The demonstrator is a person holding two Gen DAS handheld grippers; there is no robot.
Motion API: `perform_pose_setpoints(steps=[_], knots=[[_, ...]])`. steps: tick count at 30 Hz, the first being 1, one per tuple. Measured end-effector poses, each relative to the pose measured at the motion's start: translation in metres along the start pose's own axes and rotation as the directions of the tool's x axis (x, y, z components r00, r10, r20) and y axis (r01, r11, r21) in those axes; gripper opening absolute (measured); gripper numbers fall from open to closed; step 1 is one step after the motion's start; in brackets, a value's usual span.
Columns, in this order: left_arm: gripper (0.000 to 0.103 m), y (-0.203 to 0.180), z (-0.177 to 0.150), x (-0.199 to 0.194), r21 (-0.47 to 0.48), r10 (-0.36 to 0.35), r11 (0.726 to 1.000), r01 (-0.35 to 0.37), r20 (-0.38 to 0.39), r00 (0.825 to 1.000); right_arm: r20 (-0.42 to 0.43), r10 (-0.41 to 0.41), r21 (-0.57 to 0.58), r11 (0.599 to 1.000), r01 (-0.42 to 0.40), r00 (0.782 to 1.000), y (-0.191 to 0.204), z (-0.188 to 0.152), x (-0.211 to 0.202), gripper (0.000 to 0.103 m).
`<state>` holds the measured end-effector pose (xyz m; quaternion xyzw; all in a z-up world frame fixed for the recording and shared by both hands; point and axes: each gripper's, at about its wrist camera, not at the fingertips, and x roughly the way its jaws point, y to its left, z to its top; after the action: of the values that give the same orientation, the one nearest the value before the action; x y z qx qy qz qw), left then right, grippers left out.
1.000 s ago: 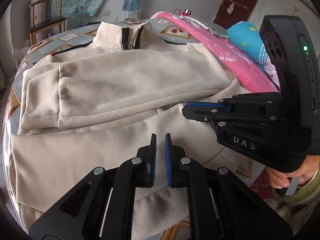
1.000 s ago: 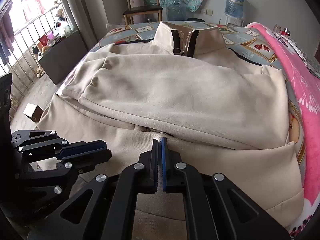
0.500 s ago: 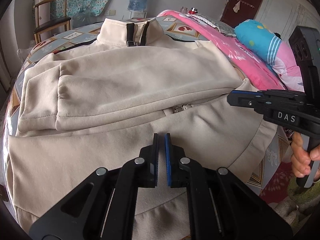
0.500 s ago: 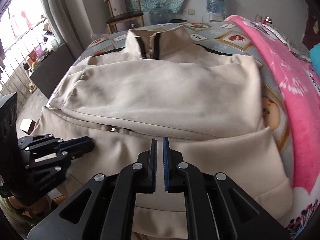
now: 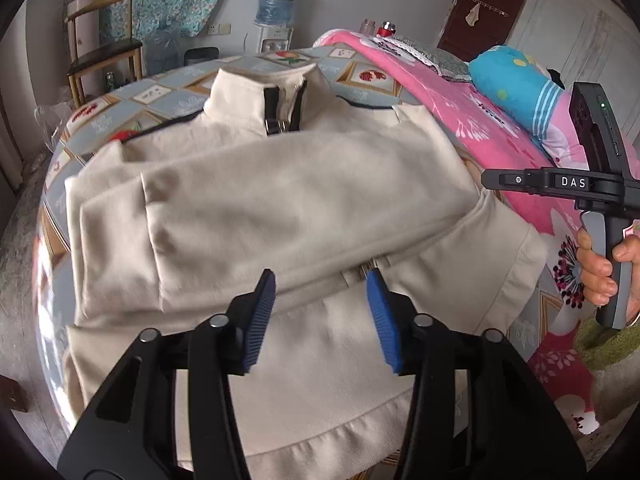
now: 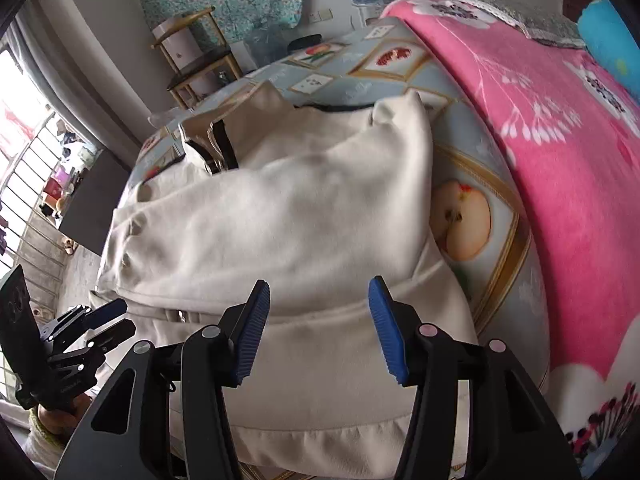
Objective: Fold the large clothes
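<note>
A cream zip-up jacket [image 5: 304,208] lies flat on the bed, collar at the far end, both sleeves folded across its chest. In the left wrist view my left gripper [image 5: 322,316] hovers over the jacket's lower front near the zipper, jaws opening, nothing between the blue pads. My right gripper [image 6: 318,326] hangs over the jacket [image 6: 280,216] near its right hem corner, jaws also opening and holding nothing. Each gripper shows in the other's view: the right gripper [image 5: 490,179] side-on at the right edge, the left gripper [image 6: 114,320] at the lower left.
A pink floral blanket [image 6: 560,140] covers the bed's right side, with a blue pillow [image 5: 516,84] on it. The fruit-print bedsheet [image 6: 464,224] shows beside the jacket. A wooden chair [image 5: 104,52] and water dispenser [image 5: 276,0] stand behind the bed. A hand [image 5: 600,268] grips the right handle.
Both grippers went from shut to open. The right gripper swung away to the jacket's right side and rolled. The left gripper lifted slightly off the cloth.
</note>
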<state>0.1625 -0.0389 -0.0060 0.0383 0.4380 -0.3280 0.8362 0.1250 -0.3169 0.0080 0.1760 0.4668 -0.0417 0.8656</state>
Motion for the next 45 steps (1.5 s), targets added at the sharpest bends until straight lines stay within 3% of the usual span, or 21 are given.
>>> perform_pose_setpoints(steps=[2, 5, 13, 18, 19, 21, 23, 24, 25, 26, 28, 34, 38, 40, 43, 45], knots=[[0.071, 0.007, 0.025, -0.005, -0.007, 0.034, 0.999, -0.034, 0.015, 0.999, 0.021, 0.032, -0.025, 0.999, -0.031, 0.999, 0.007, 0.027, -0.003, 0.059], [0.081, 0.024, 0.067, -0.004, -0.046, 0.088, 0.995, -0.086, 0.033, 0.996, 0.034, 0.085, -0.046, 0.996, -0.083, 0.996, 0.019, 0.071, 0.002, 0.066], [0.082, 0.085, 0.179, 0.048, -0.209, 0.171, 0.965, -0.161, 0.032, 0.985, -0.034, 0.178, -0.049, 0.982, -0.18, 0.983, 0.043, 0.19, 0.069, 0.07], [0.081, 0.114, 0.224, 0.111, -0.232, 0.185, 0.954, -0.192, -0.052, 0.981, -0.187, 0.131, -0.059, 0.988, -0.144, 0.974, 0.055, 0.241, 0.152, 0.07], [0.077, 0.118, 0.227, 0.123, -0.241, 0.175, 0.952, -0.188, -0.075, 0.982, -0.221, 0.121, -0.062, 0.989, -0.137, 0.968, 0.057, 0.246, 0.17, 0.07], [0.069, 0.124, 0.231, 0.147, -0.241, 0.176, 0.949, -0.203, -0.127, 0.976, -0.283, 0.079, -0.078, 0.991, -0.105, 0.956, 0.06, 0.249, 0.199, 0.07], [0.051, 0.127, 0.233, 0.166, -0.222, 0.178, 0.952, -0.213, -0.168, 0.97, -0.322, 0.065, -0.074, 0.993, -0.094, 0.945, 0.058, 0.249, 0.218, 0.069], [0.045, 0.127, 0.233, 0.173, -0.218, 0.167, 0.954, -0.205, -0.181, 0.969, -0.341, 0.08, -0.066, 0.992, -0.109, 0.937, 0.056, 0.248, 0.225, 0.064], [0.028, 0.127, 0.233, 0.176, -0.22, 0.148, 0.958, -0.186, -0.181, 0.972, -0.349, 0.094, -0.061, 0.991, -0.122, 0.933, 0.055, 0.245, 0.227, 0.05], [0.014, 0.126, 0.233, 0.175, -0.22, 0.124, 0.962, -0.16, -0.172, 0.977, -0.35, 0.107, -0.065, 0.988, -0.138, 0.93, 0.055, 0.243, 0.225, 0.043], [0.006, 0.115, 0.233, 0.164, -0.182, 0.094, 0.976, -0.118, -0.135, 0.986, -0.325, 0.156, -0.083, 0.978, -0.192, 0.933, 0.055, 0.235, 0.209, 0.015], [0.005, 0.072, 0.213, 0.106, 0.008, 0.045, 0.999, -0.045, -0.033, 0.998, -0.231, 0.225, -0.182, 0.946, -0.27, 0.946, 0.053, 0.202, 0.137, 0.01], [0.005, 0.049, 0.18, 0.072, 0.117, 0.027, 0.993, -0.027, 0.008, 1.0, -0.199, 0.19, -0.271, 0.932, -0.241, 0.961, 0.052, 0.16, 0.105, 0.01], [0.005, 0.038, 0.157, 0.067, 0.168, 0.012, 0.986, -0.012, 0.0, 1.0, -0.206, 0.136, -0.332, 0.922, -0.2, 0.969, 0.052, 0.138, 0.105, 0.011], [0.005, 0.029, 0.125, 0.077, 0.206, 0.024, 0.978, -0.011, -0.062, 0.998, -0.259, 0.059, -0.388, 0.908, -0.16, 0.964, 0.046, 0.109, 0.108, 0.015], [0.005, 0.026, 0.106, 0.087, 0.216, 0.051, 0.976, -0.029, -0.101, 0.994, -0.244, 0.054, -0.398, 0.905, -0.151, 0.968, 0.042, 0.103, 0.097, 0.019]])
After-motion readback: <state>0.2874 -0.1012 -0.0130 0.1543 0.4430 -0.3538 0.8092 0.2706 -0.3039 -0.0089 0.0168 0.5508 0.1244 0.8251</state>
